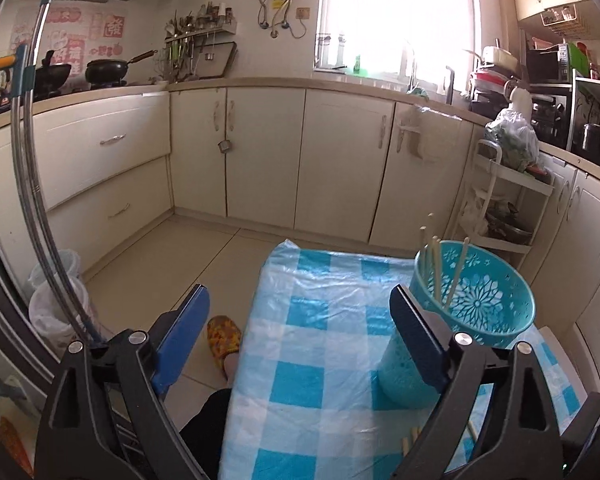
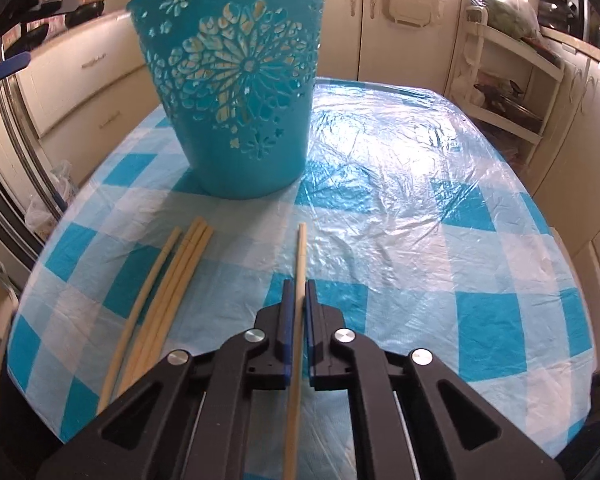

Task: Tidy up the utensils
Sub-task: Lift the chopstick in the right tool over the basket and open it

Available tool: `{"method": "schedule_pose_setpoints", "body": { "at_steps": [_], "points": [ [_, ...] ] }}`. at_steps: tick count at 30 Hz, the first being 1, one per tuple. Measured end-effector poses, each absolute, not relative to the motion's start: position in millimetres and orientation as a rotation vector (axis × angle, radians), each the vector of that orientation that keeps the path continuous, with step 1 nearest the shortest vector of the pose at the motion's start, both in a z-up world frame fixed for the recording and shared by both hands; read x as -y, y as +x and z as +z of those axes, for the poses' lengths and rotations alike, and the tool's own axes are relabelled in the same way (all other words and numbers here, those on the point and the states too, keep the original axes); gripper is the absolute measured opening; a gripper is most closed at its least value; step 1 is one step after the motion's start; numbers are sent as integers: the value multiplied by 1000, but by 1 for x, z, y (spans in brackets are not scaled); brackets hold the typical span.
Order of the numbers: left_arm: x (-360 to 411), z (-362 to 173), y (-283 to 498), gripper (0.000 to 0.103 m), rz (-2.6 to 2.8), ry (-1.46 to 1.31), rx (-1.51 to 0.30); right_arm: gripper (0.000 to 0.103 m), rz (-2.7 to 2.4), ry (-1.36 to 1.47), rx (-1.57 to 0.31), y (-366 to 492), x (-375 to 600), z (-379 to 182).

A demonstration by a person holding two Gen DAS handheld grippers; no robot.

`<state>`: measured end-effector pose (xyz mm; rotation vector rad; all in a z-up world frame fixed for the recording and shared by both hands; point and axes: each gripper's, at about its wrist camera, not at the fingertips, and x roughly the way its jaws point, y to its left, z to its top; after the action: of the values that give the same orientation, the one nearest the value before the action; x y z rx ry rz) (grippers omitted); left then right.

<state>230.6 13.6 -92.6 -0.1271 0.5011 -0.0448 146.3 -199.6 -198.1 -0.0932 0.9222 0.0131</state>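
One teal basket (image 2: 236,92) on the bench (image 2: 420,208) holds four chopsticks (image 1: 436,276) upright. Near its base lie four loose chopsticks (image 2: 168,288), pointing toward it. The right tool (image 2: 299,292) pinches a fifth chopstick (image 2: 300,256), aimed likewise; the left tool (image 1: 300,300) gapes wide, empty.

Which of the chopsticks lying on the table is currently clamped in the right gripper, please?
The lone chopstick lying apart, right of the bundle of four chopsticks; the right gripper is shut on it, while the bundle lies untouched.
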Motion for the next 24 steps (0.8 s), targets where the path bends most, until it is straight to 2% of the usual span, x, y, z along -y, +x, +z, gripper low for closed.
{"method": "schedule_pose_setpoints", "body": {
  "at_steps": [3,8,17,24],
  "points": [
    [-27,-109,224,88,-37,-149,-561,5,15,-96,-928,148,200,-199],
    [-34,-129,213,88,-59,-154,-639,5,91,129,-878,138,223,-177],
    [-36,-146,206,88,-85,-163,-712,5,248,366,-613,134,243,-69],
    [-27,-138,199,89,-110,-148,-714,5,254,425,-374,210,228,6]
  ]
}}
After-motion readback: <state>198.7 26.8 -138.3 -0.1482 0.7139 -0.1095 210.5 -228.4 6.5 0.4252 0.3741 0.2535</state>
